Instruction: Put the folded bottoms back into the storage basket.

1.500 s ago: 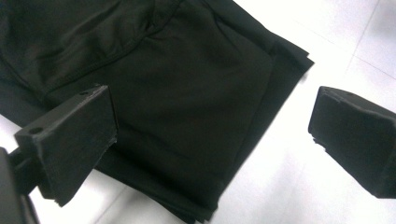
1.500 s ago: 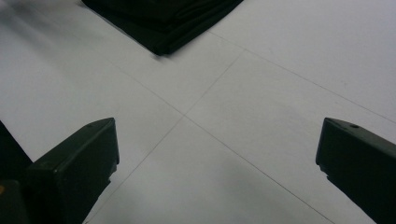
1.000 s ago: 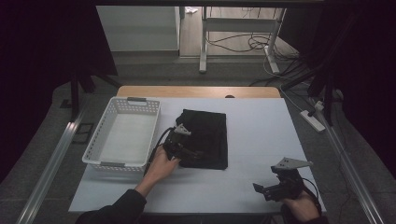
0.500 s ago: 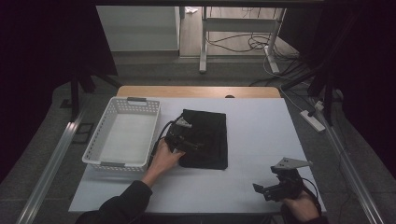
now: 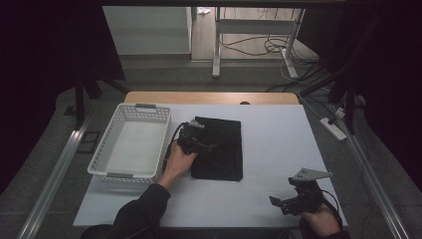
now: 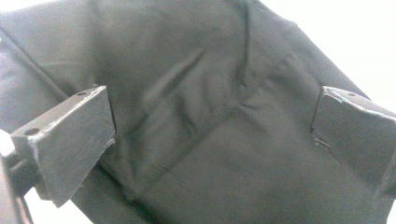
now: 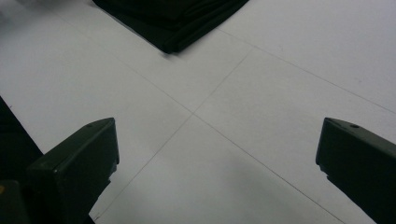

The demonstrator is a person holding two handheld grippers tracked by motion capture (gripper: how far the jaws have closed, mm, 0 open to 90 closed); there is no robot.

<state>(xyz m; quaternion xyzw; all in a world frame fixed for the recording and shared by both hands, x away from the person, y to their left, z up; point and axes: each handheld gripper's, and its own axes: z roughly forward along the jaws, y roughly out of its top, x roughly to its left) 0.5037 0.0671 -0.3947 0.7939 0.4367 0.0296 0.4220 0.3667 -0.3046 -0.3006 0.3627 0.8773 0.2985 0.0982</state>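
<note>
High view: folded black cloth (image 5: pixel 219 148) lies mid-table (image 5: pixel 278 149), just right of the white basket (image 5: pixel 130 144). Left hand-held gripper (image 5: pixel 198 144) sits over its left edge; right hand-held gripper (image 5: pixel 291 201) hangs near the front right corner.

Left gripper view: jaws spread wide over dark fabric (image 6: pixel 210 116).

Right gripper view: jaws wide apart over bare table (image 7: pixel 261 84), the cloth's corner (image 7: pixel 173 18) up top.

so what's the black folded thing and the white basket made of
The black folded thing looks like soft matte knit fabric: the left gripper view shows creases, a stitched seam and fine weave. It is probably cotton or a blend, though the fibre can't be told. The white basket looks like moulded plastic, with rigid slotted lattice walls, a smooth rim and a flat, dull finish.
</note>
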